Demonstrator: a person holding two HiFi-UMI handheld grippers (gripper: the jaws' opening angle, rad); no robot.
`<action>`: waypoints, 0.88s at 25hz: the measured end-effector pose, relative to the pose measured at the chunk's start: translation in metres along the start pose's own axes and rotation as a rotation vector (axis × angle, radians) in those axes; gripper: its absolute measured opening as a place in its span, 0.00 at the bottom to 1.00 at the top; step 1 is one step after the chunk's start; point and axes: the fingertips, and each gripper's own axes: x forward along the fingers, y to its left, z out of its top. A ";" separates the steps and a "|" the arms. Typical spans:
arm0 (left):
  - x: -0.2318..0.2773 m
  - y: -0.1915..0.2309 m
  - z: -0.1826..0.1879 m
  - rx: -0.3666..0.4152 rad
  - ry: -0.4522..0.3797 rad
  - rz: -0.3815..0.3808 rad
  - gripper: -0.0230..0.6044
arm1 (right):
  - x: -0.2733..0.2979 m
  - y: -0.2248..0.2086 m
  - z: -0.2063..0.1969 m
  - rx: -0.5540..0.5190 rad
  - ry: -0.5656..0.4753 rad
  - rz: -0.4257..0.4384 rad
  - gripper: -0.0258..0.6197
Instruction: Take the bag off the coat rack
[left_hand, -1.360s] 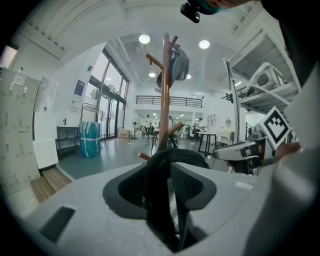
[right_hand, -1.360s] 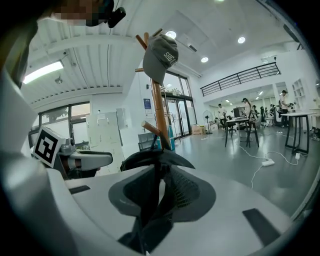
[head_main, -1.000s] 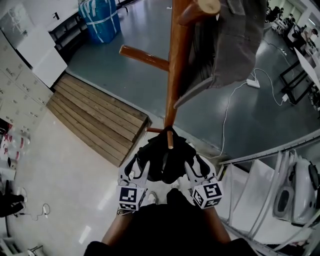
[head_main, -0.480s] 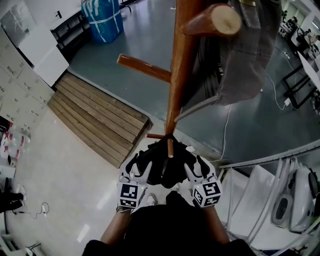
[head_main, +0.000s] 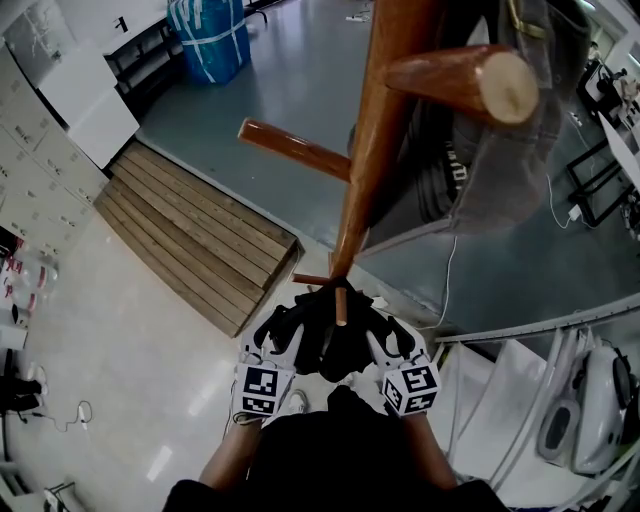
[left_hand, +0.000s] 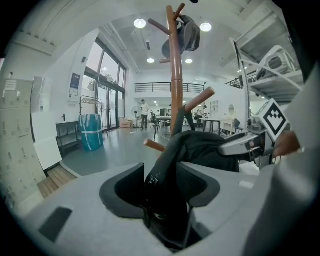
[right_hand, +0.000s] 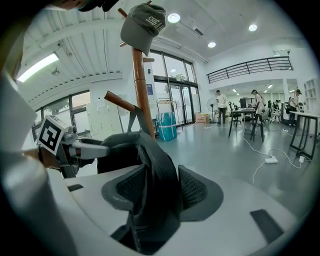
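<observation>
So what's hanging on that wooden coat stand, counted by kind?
Black bag: 1
Grey cap: 1
Total: 2, both on the one wooden coat rack

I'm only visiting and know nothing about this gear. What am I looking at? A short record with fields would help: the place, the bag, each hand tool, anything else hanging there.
Setting: large indoor hall; wooden coat rack on a grey floor
Bag: black, hanging at a low peg of the rack
Left gripper: jaws apart, just been closing a little; bag fabric between them
Right gripper: jaws apart, just been opening; bag fabric between them
Also on rack: grey cap on an upper peg
Task status: bag not yet off the peg
</observation>
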 end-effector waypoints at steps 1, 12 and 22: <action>0.001 0.000 0.001 0.003 -0.002 0.002 0.36 | 0.000 -0.001 0.000 0.000 -0.002 0.002 0.36; -0.005 -0.007 0.002 -0.005 -0.006 -0.038 0.21 | 0.000 0.002 0.001 -0.035 0.000 0.017 0.22; -0.012 -0.010 0.006 0.004 -0.005 -0.055 0.18 | -0.006 0.008 0.005 -0.022 -0.014 0.018 0.18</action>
